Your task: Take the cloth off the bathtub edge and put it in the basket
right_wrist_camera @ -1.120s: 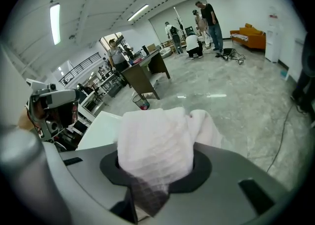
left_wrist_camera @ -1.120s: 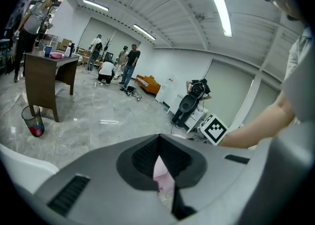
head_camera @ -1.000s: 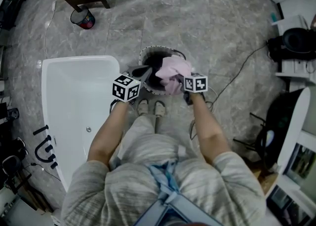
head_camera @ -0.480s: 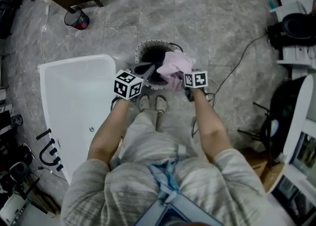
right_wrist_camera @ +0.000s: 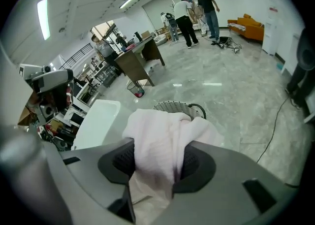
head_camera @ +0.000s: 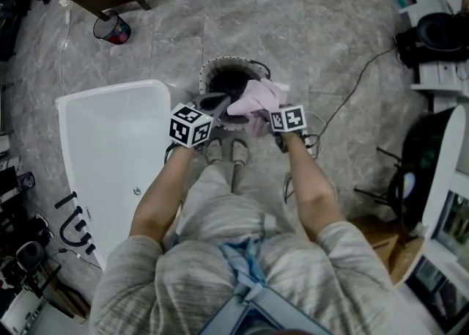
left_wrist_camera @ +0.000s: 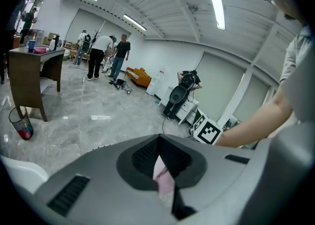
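Right gripper view: right gripper [right_wrist_camera: 155, 170] jaws just easing apart, cloth [right_wrist_camera: 162, 138] bunched between; left gripper [left_wrist_camera: 161, 172] nearly closed, nipping thin corner. Risk: release over near-right rim of basket [head_camera: 212, 71], cloth slides to floor [head_camera: 330, 48].

The cloth [right_wrist_camera: 162, 135] was soft pink fabric with a fine ribbed nap, matt and limp. The basket [right_wrist_camera: 167, 105] had a woven rim (wicker or wire could not be told) and a dark inside. The bathtub [head_camera: 110, 150] was white, smooth and glossy. The floor [head_camera: 308, 26] was grey veined tile, polished enough to mirror the ceiling lights. The left gripper [left_wrist_camera: 158, 143] had a matt grey plastic shell and dark ribbed pads. The desk [left_wrist_camera: 24, 76] was dark brown wood, and the person's shirt [head_camera: 183, 282] was finely striped cloth.
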The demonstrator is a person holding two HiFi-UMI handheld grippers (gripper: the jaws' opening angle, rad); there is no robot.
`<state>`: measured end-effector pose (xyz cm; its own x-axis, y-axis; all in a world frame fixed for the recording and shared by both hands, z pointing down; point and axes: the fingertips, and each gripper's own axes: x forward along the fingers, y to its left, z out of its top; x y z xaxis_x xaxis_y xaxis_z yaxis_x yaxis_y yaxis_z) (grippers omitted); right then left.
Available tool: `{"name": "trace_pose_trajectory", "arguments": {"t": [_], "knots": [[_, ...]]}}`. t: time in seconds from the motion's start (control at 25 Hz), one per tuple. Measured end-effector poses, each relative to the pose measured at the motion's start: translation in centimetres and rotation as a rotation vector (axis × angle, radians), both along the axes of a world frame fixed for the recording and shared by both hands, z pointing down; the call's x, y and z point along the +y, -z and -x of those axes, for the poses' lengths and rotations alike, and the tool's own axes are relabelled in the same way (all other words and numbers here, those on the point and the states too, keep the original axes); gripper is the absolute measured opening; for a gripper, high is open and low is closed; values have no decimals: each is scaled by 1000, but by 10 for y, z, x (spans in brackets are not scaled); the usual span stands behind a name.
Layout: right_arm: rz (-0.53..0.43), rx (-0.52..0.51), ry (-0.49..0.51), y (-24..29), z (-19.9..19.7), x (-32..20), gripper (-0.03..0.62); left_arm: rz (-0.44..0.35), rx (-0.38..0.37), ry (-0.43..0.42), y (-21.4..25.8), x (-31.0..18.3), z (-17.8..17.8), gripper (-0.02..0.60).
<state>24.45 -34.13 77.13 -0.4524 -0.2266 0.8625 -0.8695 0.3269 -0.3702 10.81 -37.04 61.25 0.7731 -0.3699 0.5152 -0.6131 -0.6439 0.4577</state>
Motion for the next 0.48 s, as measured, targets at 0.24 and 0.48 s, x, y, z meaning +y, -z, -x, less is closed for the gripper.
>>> {"name": "trace_pose_trajectory", "arguments": {"t": [0.24,0.48], "knots": [[2,11,-9,3,0,-4,169,5,3,-2,-2,3,0,2],[-27,5,6,14,6,-11,167,13,5,-4,-4,6,0,2]]}}
